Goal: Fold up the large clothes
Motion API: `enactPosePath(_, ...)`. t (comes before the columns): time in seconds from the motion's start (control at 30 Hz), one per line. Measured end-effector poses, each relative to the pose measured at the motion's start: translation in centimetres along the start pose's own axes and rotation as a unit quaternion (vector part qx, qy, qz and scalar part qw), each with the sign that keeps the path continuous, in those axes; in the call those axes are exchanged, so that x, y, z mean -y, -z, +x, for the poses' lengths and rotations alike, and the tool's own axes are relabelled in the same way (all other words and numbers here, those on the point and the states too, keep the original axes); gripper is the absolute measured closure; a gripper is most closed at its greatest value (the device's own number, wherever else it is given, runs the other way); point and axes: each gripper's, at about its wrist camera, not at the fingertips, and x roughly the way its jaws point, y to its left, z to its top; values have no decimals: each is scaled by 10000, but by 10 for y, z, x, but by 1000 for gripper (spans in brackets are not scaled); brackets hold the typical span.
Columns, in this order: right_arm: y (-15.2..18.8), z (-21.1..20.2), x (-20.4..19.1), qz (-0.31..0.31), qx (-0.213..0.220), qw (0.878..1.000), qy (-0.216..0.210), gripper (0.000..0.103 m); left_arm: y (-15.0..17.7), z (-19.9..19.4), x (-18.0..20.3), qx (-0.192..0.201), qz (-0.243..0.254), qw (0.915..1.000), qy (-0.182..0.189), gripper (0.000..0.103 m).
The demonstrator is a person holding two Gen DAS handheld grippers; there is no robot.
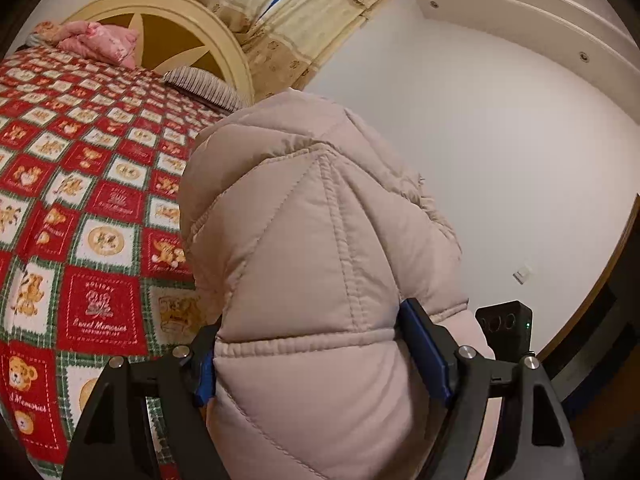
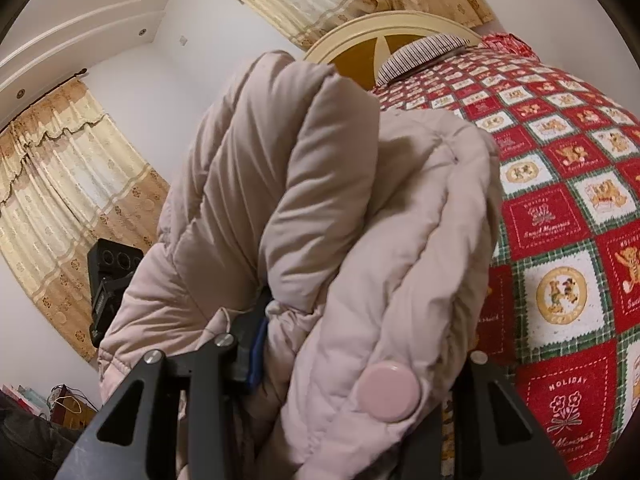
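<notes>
A beige quilted puffer jacket (image 1: 320, 220) hangs lifted beside the bed. In the left wrist view my left gripper (image 1: 312, 360) is shut on a thick padded part of it, the blue pads (image 1: 424, 348) pressing in from both sides. In the right wrist view my right gripper (image 2: 360, 356) is shut on a bunched fold of the same jacket (image 2: 320, 200), which carries a round pink button (image 2: 387, 392). The fabric covers the right finger there; only the left blue pad (image 2: 256, 356) shows. The jacket fills the middle of both views and hides what is behind it.
A bed with a red, white and green teddy-bear blanket (image 1: 80, 200) lies alongside, with a striped pillow (image 1: 204, 84), pink bedding (image 1: 100, 40) and a cream headboard (image 1: 168, 12). Beige curtains (image 2: 68, 184) hang on white walls. The other gripper's black body (image 2: 108, 276) shows at the left.
</notes>
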Motion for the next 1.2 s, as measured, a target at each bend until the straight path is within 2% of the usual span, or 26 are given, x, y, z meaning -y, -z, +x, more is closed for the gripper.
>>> enactPosePath(0.13,-4,-15,-6,-73,170,9998,78,59,-6,9,14,-34,149,9998,145,25)
enactPosePath(0.27,-2,-28,7,44,282,9995,142,59,-4,24,29,-182,345,9992,66,25)
enactPosePath(0.37,3,-32,20,223,291,9992,154,59,0,32,38,-310,458,9984,-132,25)
enactPosePath(0.57,8,-20,38,452,152,9988,144,59,7,41,43,-482,567,9941,-790,25)
enactPosePath(0.73,9,-8,43,490,14,9985,233,59,11,45,34,-592,432,9920,-1028,25)
enactPosePath(0.97,10,-9,40,487,-4,9985,268,59,10,49,41,-602,505,9909,-1096,25)
enactPosePath(1.2,6,-31,32,401,202,9985,309,60,5,58,63,-623,730,9903,-1008,25)
